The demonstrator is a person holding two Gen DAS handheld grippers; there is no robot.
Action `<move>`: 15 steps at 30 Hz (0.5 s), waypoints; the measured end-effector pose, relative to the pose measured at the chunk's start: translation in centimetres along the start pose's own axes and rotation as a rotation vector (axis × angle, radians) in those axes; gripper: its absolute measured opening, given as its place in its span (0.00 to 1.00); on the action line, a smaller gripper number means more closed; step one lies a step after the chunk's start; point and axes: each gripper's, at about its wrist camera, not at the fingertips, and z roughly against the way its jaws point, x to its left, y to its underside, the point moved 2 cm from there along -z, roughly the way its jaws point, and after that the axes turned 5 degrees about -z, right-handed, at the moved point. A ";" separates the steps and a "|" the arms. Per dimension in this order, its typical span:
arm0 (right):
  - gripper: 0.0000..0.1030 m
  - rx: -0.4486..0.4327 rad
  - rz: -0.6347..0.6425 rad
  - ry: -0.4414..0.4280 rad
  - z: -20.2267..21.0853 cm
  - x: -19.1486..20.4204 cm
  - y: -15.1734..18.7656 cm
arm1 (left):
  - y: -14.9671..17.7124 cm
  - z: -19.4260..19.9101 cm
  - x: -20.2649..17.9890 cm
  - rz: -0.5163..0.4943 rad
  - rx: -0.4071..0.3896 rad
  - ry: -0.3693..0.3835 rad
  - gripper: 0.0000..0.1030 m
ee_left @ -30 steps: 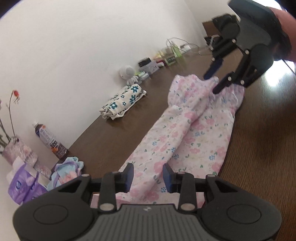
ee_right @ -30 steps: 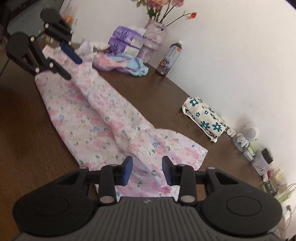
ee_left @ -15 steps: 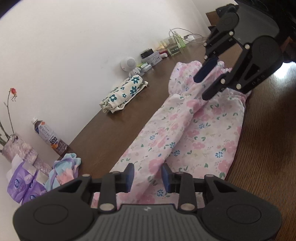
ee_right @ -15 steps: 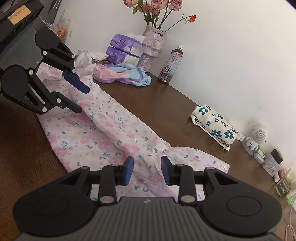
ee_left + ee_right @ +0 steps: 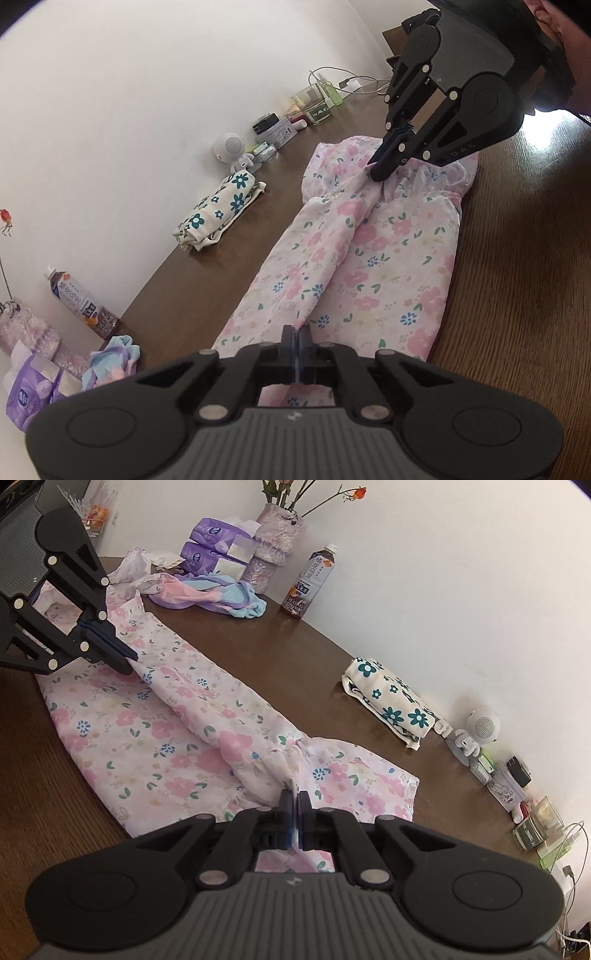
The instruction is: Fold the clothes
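Claws both pinched fully shut on cloth: left claw (image 5: 297, 334) has the central ridge at one end of the floral garment (image 5: 354, 258), right claw (image 5: 294, 799) has the same ridge at the other end, by the gathered band.

Garment lies stretched lengthwise along the worktop (image 5: 517, 295); a long fold runs down its middle between my two grips, raised off the surface.

Step, as I read it: lengthwise fold in hand, both ends gripped, cloth not yet carried over. Next move needs both claws to lift together and travel sideways at matched height, keeping the ridge taut so the fold line lands straight.

Room: open wood on the side away from the wall. Wall side is tighter. Folded flower-print cloth (image 5: 391, 701) sits near the wall, apart from the garment. Pastel bundle (image 5: 210, 596) lies just beside the left claw's end. Bottle (image 5: 308, 583) stands beyond that.
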 end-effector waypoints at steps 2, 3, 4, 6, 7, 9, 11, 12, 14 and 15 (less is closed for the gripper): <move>0.02 0.000 -0.028 0.006 -0.2 -0.2 0.3 | 0.2 -0.2 -0.3 0.003 -0.003 0.018 0.02; 0.02 0.002 -0.036 0.003 -0.3 -0.2 0.5 | 0.3 -0.4 -0.5 0.007 -0.001 0.028 0.06; 0.02 0.004 -0.037 0.002 -0.3 -0.2 0.6 | 0.5 -0.5 -0.5 0.012 0.002 0.029 0.05; 0.03 0.000 -0.040 -0.001 -0.1 -0.3 0.6 | 0.7 -0.5 -0.4 0.022 -0.002 0.031 0.06; 0.04 -0.018 -0.061 -0.016 0.5 -0.6 0.3 | 0.8 -0.6 -0.2 0.032 0.000 0.033 0.06; 0.07 -0.058 -0.106 -0.047 1.8 -1.3 -0.2 | 0.9 -0.6 -0.1 0.041 -0.002 0.033 0.06; 0.10 -0.141 -0.145 -0.075 3.5 -1.8 -1.3 | 0.8 -0.6 -0.1 0.043 -0.004 0.031 0.06; 0.11 -0.158 -0.154 -0.091 3.5 -1.6 -1.8 | 0.8 -0.7 -0.2 0.047 -0.007 0.030 0.06; 0.11 -0.186 -0.171 -0.124 3.3 -1.2 -2.9 | 0.9 -0.7 -0.1 0.054 -0.012 0.031 0.06; 0.11 -0.180 -0.174 -0.154 2.7 -0.6 -3.3 | 0.9 -0.7 -0.1 0.055 -0.013 0.031 0.06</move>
